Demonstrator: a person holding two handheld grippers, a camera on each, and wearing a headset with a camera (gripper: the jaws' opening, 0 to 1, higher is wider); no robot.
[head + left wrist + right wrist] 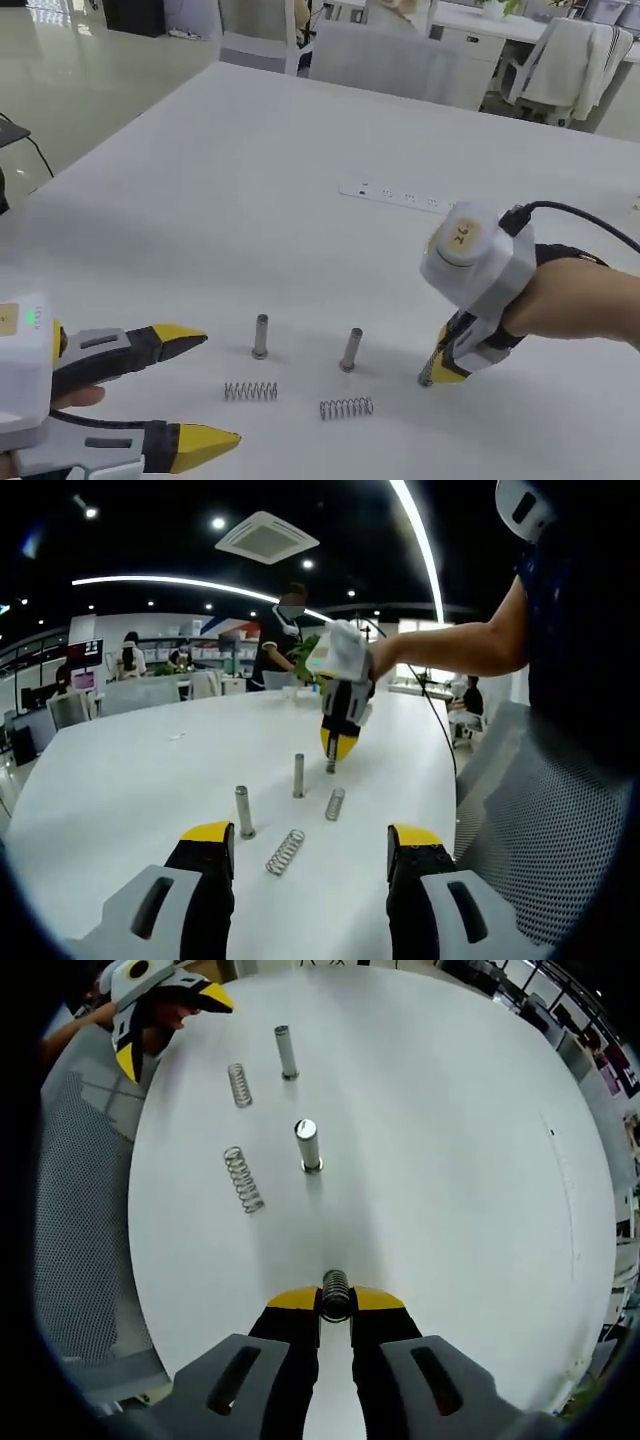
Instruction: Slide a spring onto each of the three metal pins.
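Observation:
Two bare metal pins [261,336] [350,350] stand upright on the white table [300,180]. Two loose springs [250,390] [346,407] lie flat just in front of them. My right gripper [440,368] is shut on a third spring [336,1295], held upright with its lower end at the table, to the right of the pins. I cannot tell whether a pin is inside that spring. My left gripper [200,388] hovers open and holds nothing, left of the near spring [286,851]. The right gripper [340,745] also shows beyond the pins [243,812] [298,776].
A white power strip [400,196] lies farther back on the table. Chairs [400,60] stand along the far edge. A mesh chair [540,810] sits close at the right of the left gripper view. People [285,630] stand in the background.

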